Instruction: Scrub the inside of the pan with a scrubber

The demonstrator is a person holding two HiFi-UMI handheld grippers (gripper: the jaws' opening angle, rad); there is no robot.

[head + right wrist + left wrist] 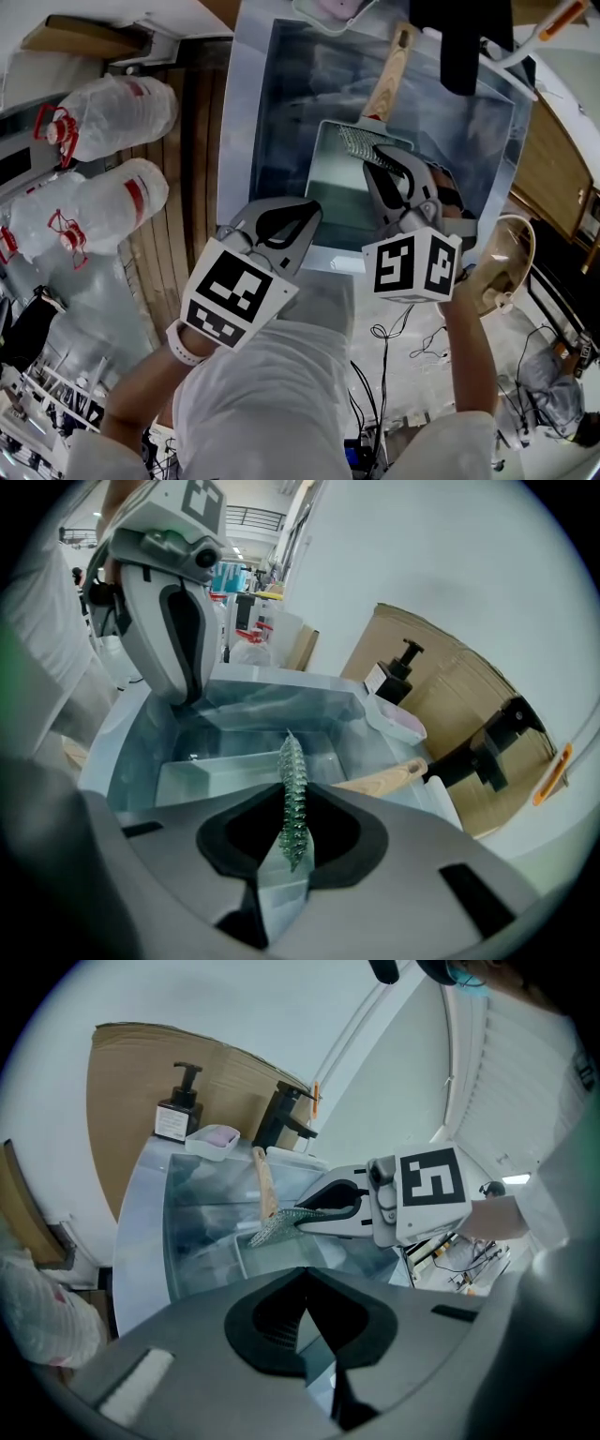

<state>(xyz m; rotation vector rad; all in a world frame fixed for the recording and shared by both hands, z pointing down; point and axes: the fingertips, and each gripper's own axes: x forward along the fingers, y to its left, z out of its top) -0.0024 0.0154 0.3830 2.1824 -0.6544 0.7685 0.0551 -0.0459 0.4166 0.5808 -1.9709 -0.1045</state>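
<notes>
Nearest the camera, the left gripper (312, 210) hangs over the sink's (239, 141) front rim, its jaws pressed together on nothing. Just beyond, the right gripper (386, 169) pinches a steel mesh scrubber (361, 146) over the wooden-handled rectangular pan (333, 199) lying in the sink, below the black faucet (464, 47).

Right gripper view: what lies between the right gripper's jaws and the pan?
A metal mesh scrubber, clamped in the right gripper, juts toward the pan; the right gripper view shows it.
</notes>
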